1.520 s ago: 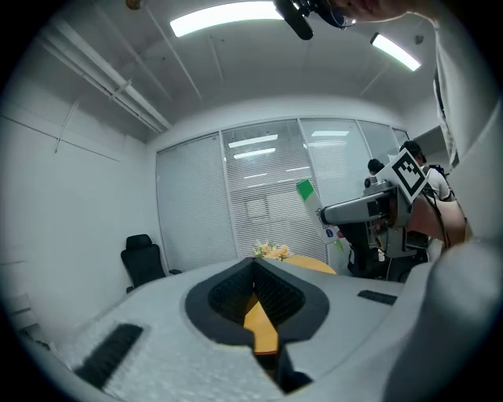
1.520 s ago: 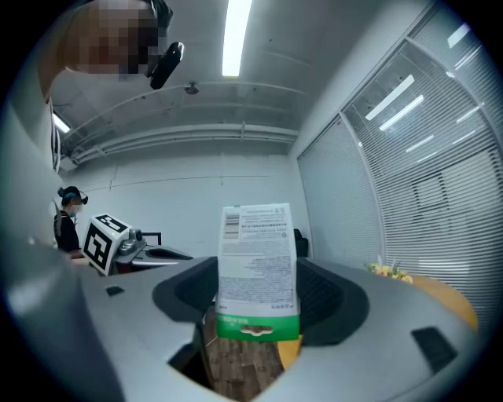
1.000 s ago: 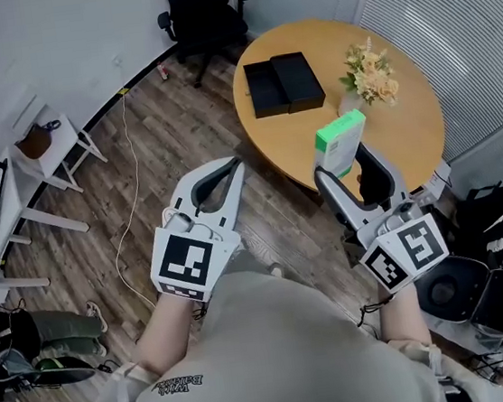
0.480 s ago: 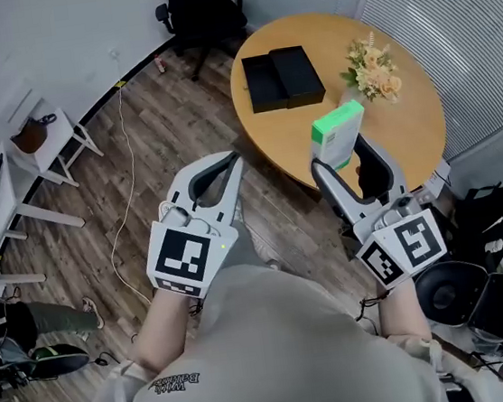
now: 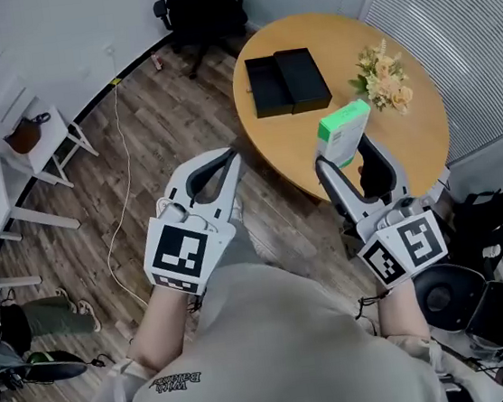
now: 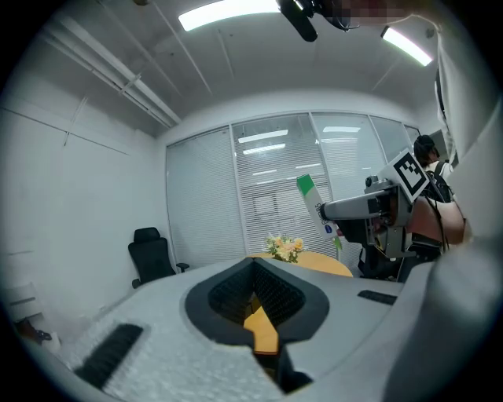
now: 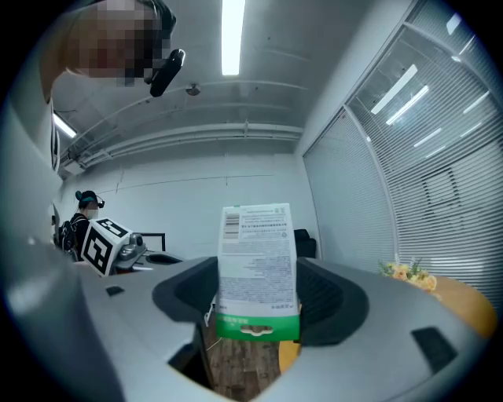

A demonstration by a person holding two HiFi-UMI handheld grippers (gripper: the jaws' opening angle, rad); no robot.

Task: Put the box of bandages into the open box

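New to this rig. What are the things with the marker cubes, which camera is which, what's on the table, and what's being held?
There is no robot here. A person holds a two-jaw gripper in each hand, and the cubes with square markers are part of those grippers. The wide picture comes from a camera on the person's head, looking steeply down. The other two come from cameras that ride on each gripper and look along its jaws. The left gripper is shut with nothing in it. The right gripper is shut on a green-and-white box of bandages, held up off the round wooden table. On the table lie an open black box, its two halves side by side, and a bunch of flowers.
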